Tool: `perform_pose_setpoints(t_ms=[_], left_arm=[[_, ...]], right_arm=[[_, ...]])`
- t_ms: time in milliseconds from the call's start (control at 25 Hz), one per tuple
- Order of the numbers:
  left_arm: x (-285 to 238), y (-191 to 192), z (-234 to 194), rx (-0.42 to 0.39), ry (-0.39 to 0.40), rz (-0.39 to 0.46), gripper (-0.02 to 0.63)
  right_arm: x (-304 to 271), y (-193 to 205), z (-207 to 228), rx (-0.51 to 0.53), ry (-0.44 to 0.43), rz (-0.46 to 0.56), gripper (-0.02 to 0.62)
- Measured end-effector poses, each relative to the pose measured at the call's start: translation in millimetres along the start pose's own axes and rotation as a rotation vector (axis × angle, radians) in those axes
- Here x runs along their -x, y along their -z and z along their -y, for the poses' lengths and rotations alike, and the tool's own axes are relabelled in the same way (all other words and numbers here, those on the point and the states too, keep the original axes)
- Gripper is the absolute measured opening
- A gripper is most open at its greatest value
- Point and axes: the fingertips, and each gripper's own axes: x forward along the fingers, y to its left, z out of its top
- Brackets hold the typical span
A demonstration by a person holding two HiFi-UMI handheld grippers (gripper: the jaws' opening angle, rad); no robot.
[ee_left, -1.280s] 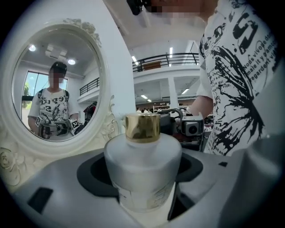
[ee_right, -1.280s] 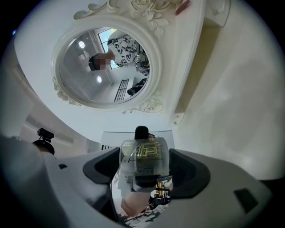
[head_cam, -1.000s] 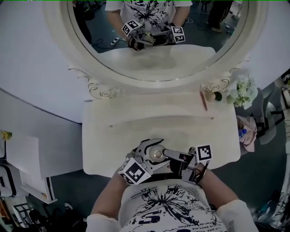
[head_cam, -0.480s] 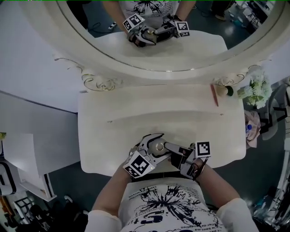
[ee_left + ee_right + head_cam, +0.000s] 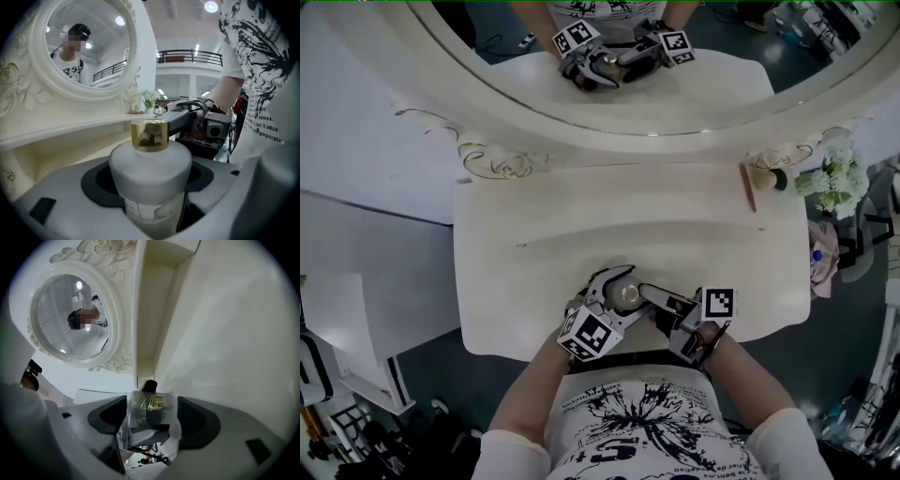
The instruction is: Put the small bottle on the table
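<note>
The small bottle (image 5: 626, 296), a frosted white body with a gold cap (image 5: 149, 135), hangs over the front part of the cream dressing table (image 5: 581, 216). My left gripper (image 5: 617, 289) is shut on its body, which fills the gap between the jaws in the left gripper view (image 5: 150, 187). From the right comes my right gripper (image 5: 649, 300), its jaws on either side of the cap (image 5: 152, 406), with a gap showing on each side. In the left gripper view the right gripper (image 5: 187, 119) sits just behind the cap. Whether the bottle's base touches the table is hidden.
A large oval mirror (image 5: 609, 56) in an ornate frame stands at the table's back. At the back right are a red stick (image 5: 748, 187), a small pot (image 5: 769, 178) and white flowers (image 5: 834, 178). A raised shelf (image 5: 154, 310) runs below the mirror. The person's torso (image 5: 637, 422) is at the front edge.
The head view has shifted, so the table and both grippers sit a little higher in the picture. The left gripper still holds the bottle, and the right stays at its cap.
</note>
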Motion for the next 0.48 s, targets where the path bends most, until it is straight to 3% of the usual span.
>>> perform_pose_setpoints(t_ms=[320, 480], left_arm=[[-10.4, 9.0, 2.4, -0.044, -0.01, -0.106, 0.35], [-10.1, 9.5, 1.8, -0.044, -0.012, -0.107, 0.35]], right_arm=[[9.7, -2.8, 9.9, -0.048, 0.014, 0.033, 0.303], [8.4, -2.5, 10.2, -0.044, 0.013, 0.034, 0.276]])
